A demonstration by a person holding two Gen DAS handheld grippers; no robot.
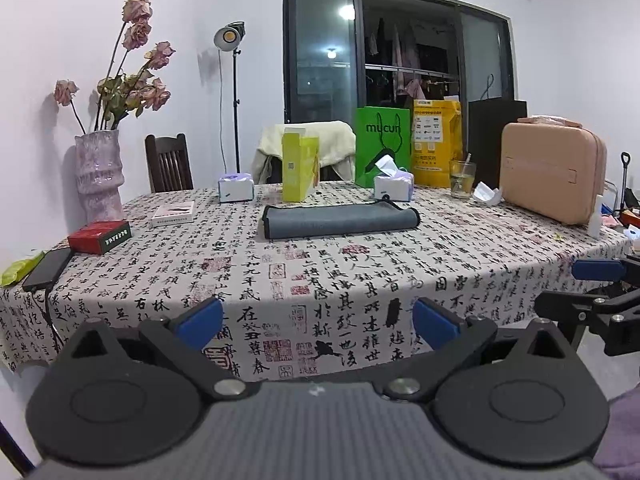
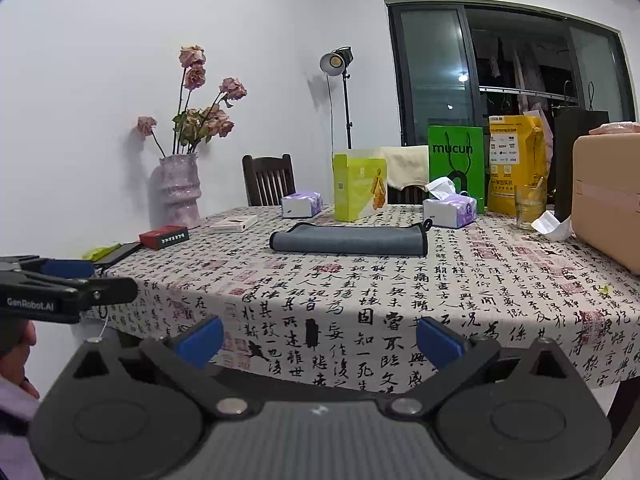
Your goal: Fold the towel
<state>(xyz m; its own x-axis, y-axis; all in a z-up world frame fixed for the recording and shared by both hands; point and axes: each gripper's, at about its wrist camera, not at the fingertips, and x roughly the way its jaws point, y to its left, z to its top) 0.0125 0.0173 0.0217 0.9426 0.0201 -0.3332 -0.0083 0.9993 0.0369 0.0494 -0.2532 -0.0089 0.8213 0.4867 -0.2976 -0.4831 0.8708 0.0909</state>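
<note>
A grey towel (image 1: 340,220) with a black edge lies folded into a long flat strip on the calligraphy-print tablecloth (image 1: 320,272), toward the far side of the table. It also shows in the right wrist view (image 2: 348,240). My left gripper (image 1: 318,322) is open and empty, held off the near table edge, well short of the towel. My right gripper (image 2: 320,338) is open and empty too, also off the near edge. The right gripper shows at the right edge of the left wrist view (image 1: 600,280).
Behind the towel stand a yellow-green box (image 1: 300,170), two tissue packs (image 1: 236,188), a green bag (image 1: 382,144), a yellow bag (image 1: 436,142) and a glass (image 1: 462,180). A pink case (image 1: 552,172) sits right. A vase (image 1: 98,176), red box (image 1: 100,236) and phone (image 1: 48,268) sit left.
</note>
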